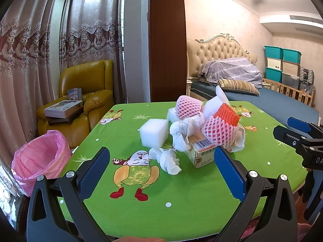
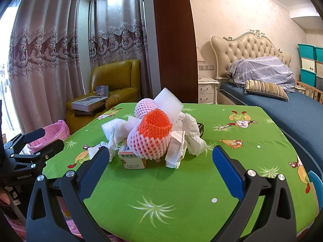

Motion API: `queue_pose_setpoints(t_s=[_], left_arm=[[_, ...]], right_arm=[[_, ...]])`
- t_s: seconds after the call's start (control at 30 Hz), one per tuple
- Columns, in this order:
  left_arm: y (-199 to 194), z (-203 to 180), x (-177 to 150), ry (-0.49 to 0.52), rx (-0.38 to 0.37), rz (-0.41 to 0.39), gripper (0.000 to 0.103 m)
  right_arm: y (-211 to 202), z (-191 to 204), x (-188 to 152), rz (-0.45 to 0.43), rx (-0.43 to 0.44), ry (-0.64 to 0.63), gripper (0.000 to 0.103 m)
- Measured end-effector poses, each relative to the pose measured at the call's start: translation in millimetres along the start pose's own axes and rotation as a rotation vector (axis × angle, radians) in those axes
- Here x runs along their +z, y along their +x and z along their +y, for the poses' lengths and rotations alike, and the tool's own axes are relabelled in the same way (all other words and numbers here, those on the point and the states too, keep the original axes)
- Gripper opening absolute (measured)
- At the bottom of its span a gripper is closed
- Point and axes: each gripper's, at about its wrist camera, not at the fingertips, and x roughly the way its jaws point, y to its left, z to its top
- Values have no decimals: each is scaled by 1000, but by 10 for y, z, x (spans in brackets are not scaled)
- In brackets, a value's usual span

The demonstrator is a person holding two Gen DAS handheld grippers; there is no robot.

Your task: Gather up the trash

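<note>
A bin lined with a pink bag stands on the floor just beside the table's left edge; nothing shows inside it from the left wrist view. The trash sits heaped mid-table on the green cloth — a foam block, crumpled tissue, a small carton, pink fruit nets with an orange one on top, and white wrapping.

The left gripper is spread wide and empty, its blue pads low over the cloth; the tissue lies between them, just ahead, with the carton near the right pad. The right gripper is likewise released and empty, the carton and netted heap just beyond its fingertips.

Behind are a yellow armchair holding boxes, curtains and a bed. Nothing lies between either gripper and the pile.
</note>
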Motion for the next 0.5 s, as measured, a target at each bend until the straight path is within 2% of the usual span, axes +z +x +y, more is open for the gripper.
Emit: queue_pose_setpoints(t_s=[0.5], left_arm=[[1,3,2,-2,0,2,97]], right_arm=[[-5,-7,-1,0,1,4,99]])
